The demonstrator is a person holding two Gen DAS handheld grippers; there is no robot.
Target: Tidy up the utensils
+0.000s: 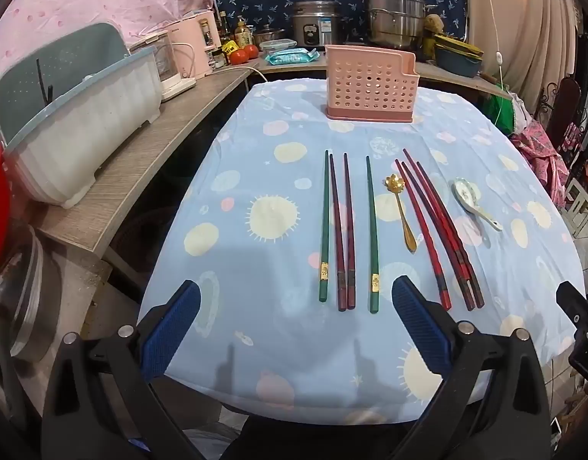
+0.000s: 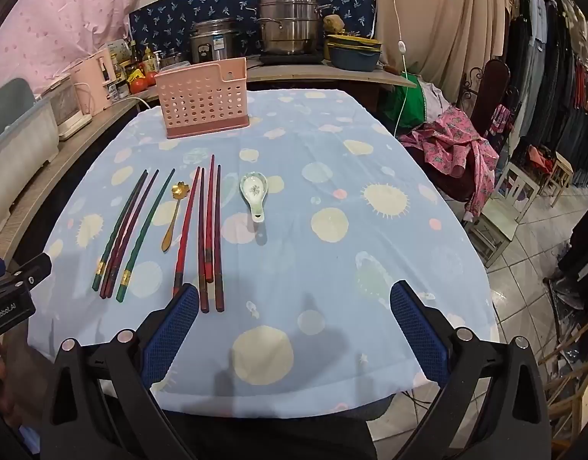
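Note:
On the blue patterned tablecloth lie green chopsticks and dark maroon chopsticks, a gold spoon, several red and dark chopsticks and a white ceramic spoon. A pink perforated utensil holder stands at the table's far end. My left gripper hangs open above the near edge, short of the green and maroon chopsticks. In the right wrist view my right gripper is open too, with the red chopsticks by its left finger, the ceramic spoon, the gold spoon and the holder ahead.
A wooden counter runs along the left with a plastic dish bin and appliances. Steel pots sit behind the table. Chairs with clothes and small stools stand on the right over tiled floor.

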